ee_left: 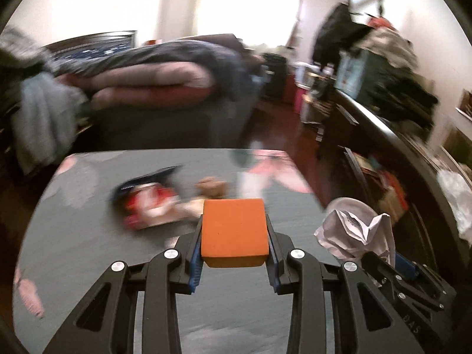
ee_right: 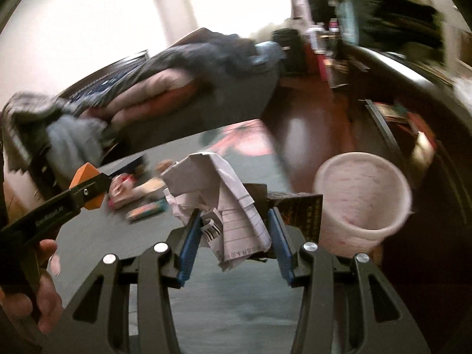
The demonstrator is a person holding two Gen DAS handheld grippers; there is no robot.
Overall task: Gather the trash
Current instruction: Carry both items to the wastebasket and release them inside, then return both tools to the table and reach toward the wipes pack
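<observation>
While the left gripper (ee_left: 234, 233) fingers pinched an orange block (ee_left: 234, 231) and the right gripper (ee_right: 234, 227) fingers pinched crumpled paper (ee_right: 227, 200), the loose paper could slip past the pink bin (ee_right: 364, 194).

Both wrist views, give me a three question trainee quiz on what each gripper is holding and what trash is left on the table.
1. True or false: the left gripper is empty.
2. What does the right gripper hold? A) lined crumpled paper B) a spoon C) a bottle
3. Fill in: the pink bin stands to the ____ of the right gripper in its own view.

Key: 1 false, it clamps an orange block. 2 A. 3 right. Wrappers remain on the table.
</observation>
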